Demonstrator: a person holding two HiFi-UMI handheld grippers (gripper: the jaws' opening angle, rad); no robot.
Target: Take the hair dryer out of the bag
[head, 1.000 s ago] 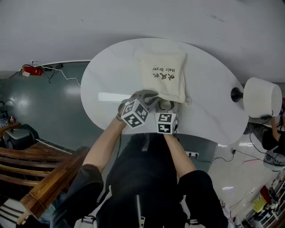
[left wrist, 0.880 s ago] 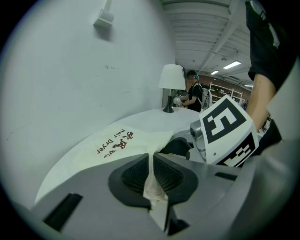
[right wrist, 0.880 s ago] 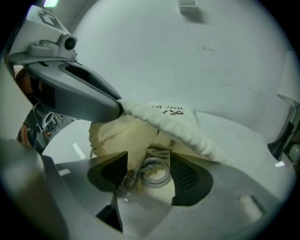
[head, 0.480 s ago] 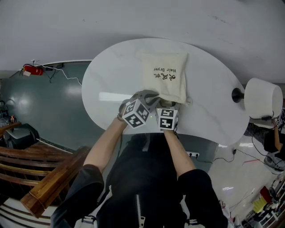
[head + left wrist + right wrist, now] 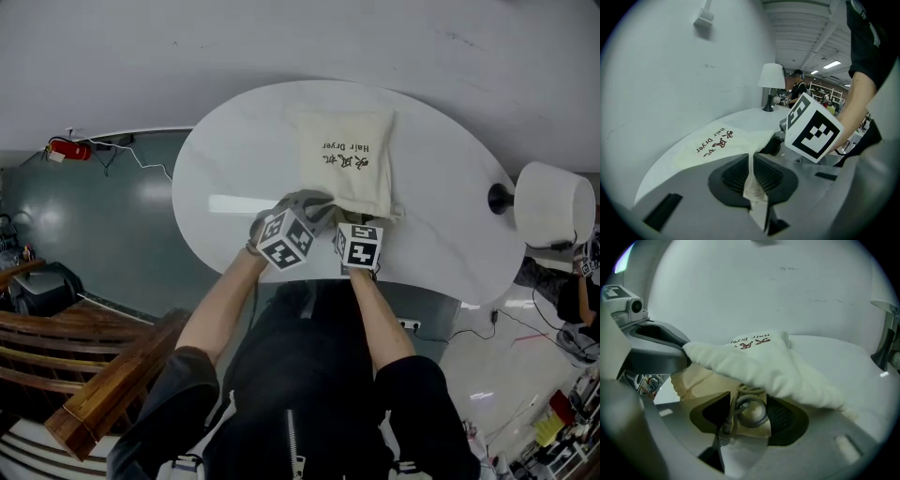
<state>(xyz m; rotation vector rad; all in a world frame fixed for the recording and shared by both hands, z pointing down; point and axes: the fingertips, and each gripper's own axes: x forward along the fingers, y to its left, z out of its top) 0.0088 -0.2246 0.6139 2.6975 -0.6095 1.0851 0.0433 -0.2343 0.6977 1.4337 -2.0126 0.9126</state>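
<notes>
A cream cloth bag (image 5: 345,159) printed "Hair Dryer" lies on the white oval table (image 5: 225,169), its mouth toward me. My left gripper (image 5: 752,179) is shut on the bag's upper mouth edge (image 5: 751,183) and holds it lifted. My right gripper (image 5: 749,414) reaches into the opened mouth. Its jaws have just been closing, and the pads now touch both sides of a coiled grey cord (image 5: 749,408) of the hair dryer. The dryer's body is hidden inside the bag (image 5: 764,364). In the head view both grippers (image 5: 319,202) (image 5: 359,225) sit side by side at the bag's near edge.
A white-shaded lamp (image 5: 553,204) on a black base stands at the table's right end. The wall runs close behind the table. Wooden furniture (image 5: 84,375) stands at lower left, and a red object (image 5: 67,148) lies on the floor.
The right gripper's marker cube has rolled and shifted slightly right and toward the bag. The left gripper and the bag have stayed put.
</notes>
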